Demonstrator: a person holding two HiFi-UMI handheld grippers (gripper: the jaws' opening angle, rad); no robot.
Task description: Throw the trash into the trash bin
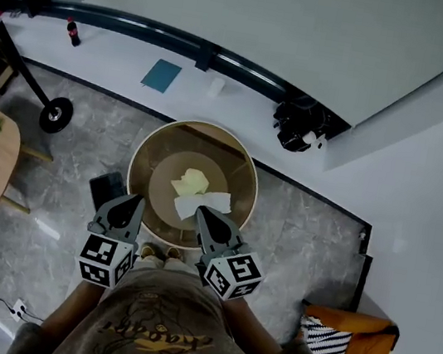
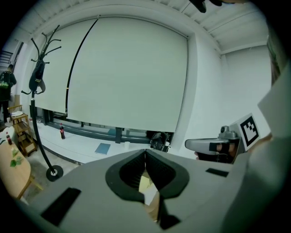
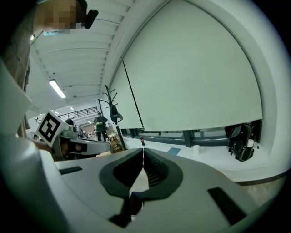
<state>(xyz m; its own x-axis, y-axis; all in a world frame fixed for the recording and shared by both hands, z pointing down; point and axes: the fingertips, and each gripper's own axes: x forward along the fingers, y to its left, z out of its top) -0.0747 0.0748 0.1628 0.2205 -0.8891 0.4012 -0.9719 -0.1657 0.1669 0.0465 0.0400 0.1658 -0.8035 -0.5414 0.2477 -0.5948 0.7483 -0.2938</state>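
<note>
Both claws were clenched on nothing: the left claw (image 1: 133, 199) and the right claw (image 1: 201, 211) each had jaws pressed together, poised over the near rim of the round bin (image 1: 136, 158). The danger, as I read it, was the right claw's tip sitting right at the near edge of the white paper (image 1: 207, 202). A pull back toward six o'clock might have snagged the sheet and dragged it out. A low swing could also have clipped the rim and shoved the bin. The trash lay on the bin's floor, with the white paper just at twelve o'clock of the right claw. The yellow paper (image 1: 191, 182) lay beyond it, and both were around one o'clock of the left claw.
</note>
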